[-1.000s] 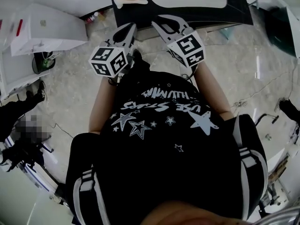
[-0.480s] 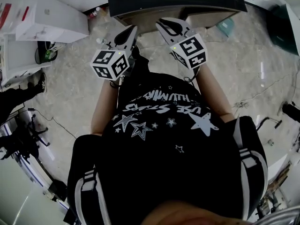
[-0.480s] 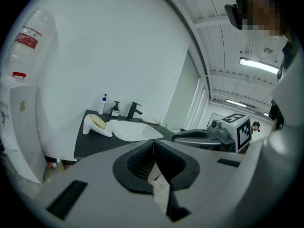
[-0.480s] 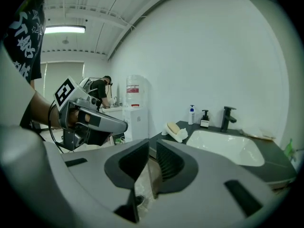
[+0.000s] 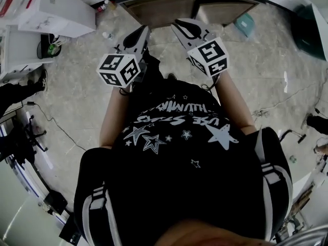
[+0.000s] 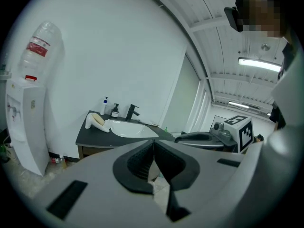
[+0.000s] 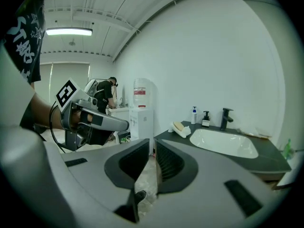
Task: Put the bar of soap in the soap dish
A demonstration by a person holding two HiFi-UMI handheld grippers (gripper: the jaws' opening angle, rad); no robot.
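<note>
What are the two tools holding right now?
Nothing. The left tool has its jaws shut with nothing between them, and so has the right tool. The bar of soap lies in its dish on the counter, away from both.

We see the pale tan, oval bar of soap (image 6: 98,119) lying tilted in the white curved soap dish (image 6: 89,123), which sits at the left end of the dark countertop (image 6: 91,137), just beside the white basin (image 6: 133,128).
</note>
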